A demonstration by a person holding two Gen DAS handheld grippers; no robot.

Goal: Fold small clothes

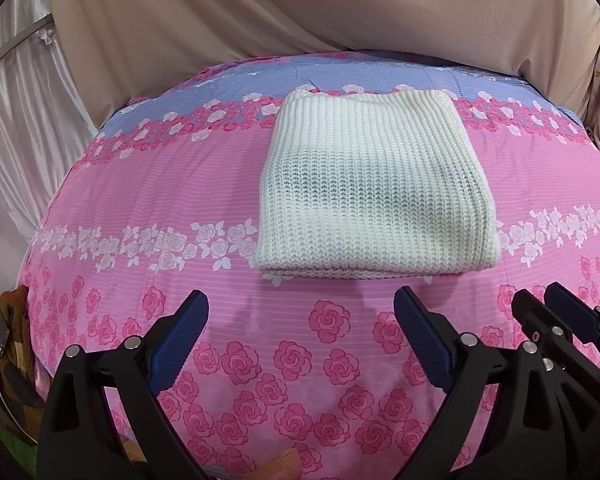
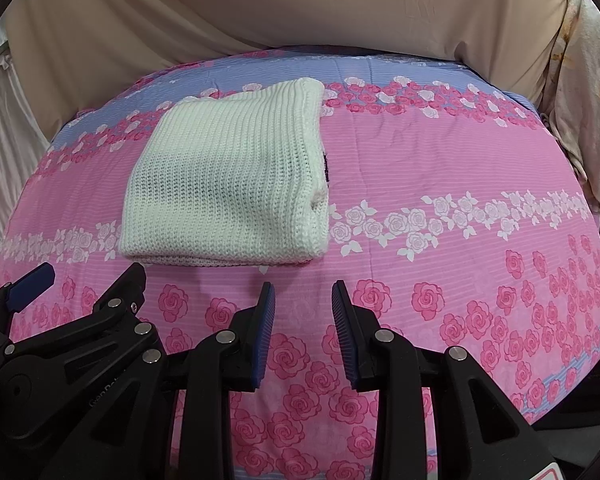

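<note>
While the folded white knit garment (image 1: 374, 188) is lying flat on the rose-print bedspread (image 1: 140, 184) just beyond them, the left gripper (image 1: 300, 308) is gaping wide and the right gripper (image 2: 303, 294) is standing narrowly parted, both holding nothing.

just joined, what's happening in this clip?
A person holds a two-finger gripper in each hand over a bed with a pink rose-print sheet. A white knit garment lies folded into a neat rectangle on it. Neither gripper touches it: the left gripper has its jaws wide apart, the right gripper has a narrower gap, and both are empty, poised short of the garment's near edge. The fold looks done.
</note>
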